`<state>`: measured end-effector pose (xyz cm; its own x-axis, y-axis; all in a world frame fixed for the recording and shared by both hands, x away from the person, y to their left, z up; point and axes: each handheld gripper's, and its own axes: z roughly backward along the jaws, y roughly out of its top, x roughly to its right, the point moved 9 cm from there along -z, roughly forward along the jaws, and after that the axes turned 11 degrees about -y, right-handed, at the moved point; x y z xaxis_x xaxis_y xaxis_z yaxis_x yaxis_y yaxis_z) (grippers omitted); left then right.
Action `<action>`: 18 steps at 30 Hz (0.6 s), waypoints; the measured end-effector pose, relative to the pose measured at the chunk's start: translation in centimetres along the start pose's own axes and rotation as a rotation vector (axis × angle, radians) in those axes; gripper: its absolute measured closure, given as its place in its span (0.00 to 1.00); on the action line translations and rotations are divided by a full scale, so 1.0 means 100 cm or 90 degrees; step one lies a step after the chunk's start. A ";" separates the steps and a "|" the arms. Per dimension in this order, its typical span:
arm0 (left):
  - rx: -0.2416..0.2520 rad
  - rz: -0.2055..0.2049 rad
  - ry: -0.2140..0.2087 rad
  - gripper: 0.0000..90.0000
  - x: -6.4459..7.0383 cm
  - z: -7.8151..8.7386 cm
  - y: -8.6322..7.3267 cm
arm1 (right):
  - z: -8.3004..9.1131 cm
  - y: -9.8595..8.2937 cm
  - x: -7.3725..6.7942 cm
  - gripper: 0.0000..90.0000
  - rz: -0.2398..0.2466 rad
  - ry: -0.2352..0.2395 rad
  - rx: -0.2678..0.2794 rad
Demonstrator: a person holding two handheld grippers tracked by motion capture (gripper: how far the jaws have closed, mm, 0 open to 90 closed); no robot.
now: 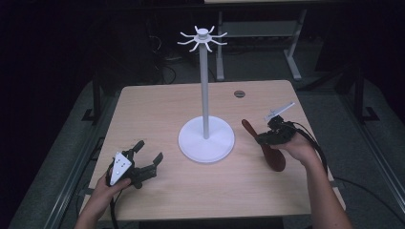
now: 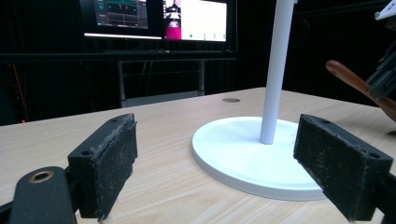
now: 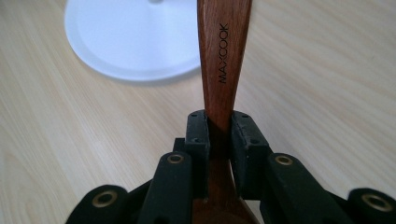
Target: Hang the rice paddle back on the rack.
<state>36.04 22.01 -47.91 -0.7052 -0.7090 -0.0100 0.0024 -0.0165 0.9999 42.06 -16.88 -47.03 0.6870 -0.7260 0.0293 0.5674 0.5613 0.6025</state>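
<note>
Black padded jaws of the left gripper (image 1: pixel 149 158) stand spread wide, empty, low over the wooden table (image 1: pixel 157 109) — the right gripper (image 1: pixel 268 138) pinches a dark wooden spoon (image 3: pixel 223 56) beside the white stand (image 1: pixel 206 138).

From above we look forward and down on the light wooden table (image 1: pixel 157 191); both gripper views sit low and close, sharing the white round-based stand (image 2: pixel 243 154).
</note>
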 end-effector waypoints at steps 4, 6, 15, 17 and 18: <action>0.000 0.000 0.000 0.14 0.000 0.000 0.000 | 0.004 0.005 -0.003 0.86 -0.013 0.003 0.025; 0.000 0.000 0.000 0.14 0.000 0.000 0.000 | 0.008 0.008 -0.003 0.87 -0.011 -0.001 0.045; 0.001 0.000 -0.001 0.14 0.000 0.000 0.000 | 0.026 0.019 -0.002 0.87 -0.047 0.005 0.133; 0.000 0.000 -0.001 0.14 0.000 0.000 0.000 | 0.028 0.021 -0.002 0.87 -0.051 0.003 0.146; 0.000 0.000 -0.001 0.14 0.000 0.000 0.000 | 0.029 0.022 -0.001 0.87 -0.050 0.001 0.154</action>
<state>36.04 21.99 -47.91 -0.7063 -0.7078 -0.0095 0.0025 -0.0159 0.9999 41.95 -16.67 -43.40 0.6454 -0.7634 -0.0262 0.4940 0.3910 0.7766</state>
